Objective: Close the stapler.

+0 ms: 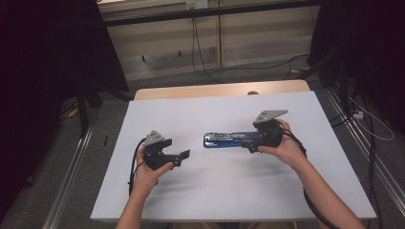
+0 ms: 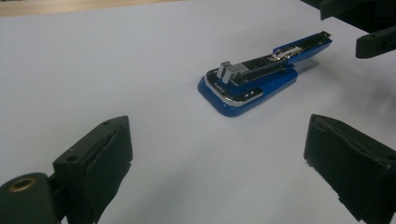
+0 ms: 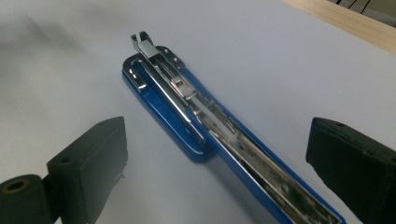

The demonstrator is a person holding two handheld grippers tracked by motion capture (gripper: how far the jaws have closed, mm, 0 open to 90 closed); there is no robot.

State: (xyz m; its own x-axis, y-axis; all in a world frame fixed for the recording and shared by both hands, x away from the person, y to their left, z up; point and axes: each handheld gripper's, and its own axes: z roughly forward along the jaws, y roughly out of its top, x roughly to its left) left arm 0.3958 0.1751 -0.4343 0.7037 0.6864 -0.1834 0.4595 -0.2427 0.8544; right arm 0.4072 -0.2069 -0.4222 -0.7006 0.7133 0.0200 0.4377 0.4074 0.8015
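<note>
Grippers flank a blue stapler on a white table top (image 1: 157,114), and the layout suggests a handover between hands. On the left, the left gripper (image 1: 183,155) hangs low over the near-left part of the surface, pointing right toward the stapler; in the left gripper view its jaws stand wide apart with nothing between them, only bare white surface. It probably waits there so it can take or steady the stapler's near end.

In the middle lies the blue stapler (image 1: 220,139), flat on the table and swung fully open, so that its base and its chrome staple channel stretch out in one long line running left to right. Open like this, the channel faces up, likely for loading or inspecting.

To the right, the right gripper (image 1: 247,141) sits over the stapler's right end. In the right gripper view its jaws are spread wide on either side of the channel arm (image 3: 261,177), clear of it, so nothing is gripped. That straddling stance reads as a grasp being lined up, or one just let go.
</note>
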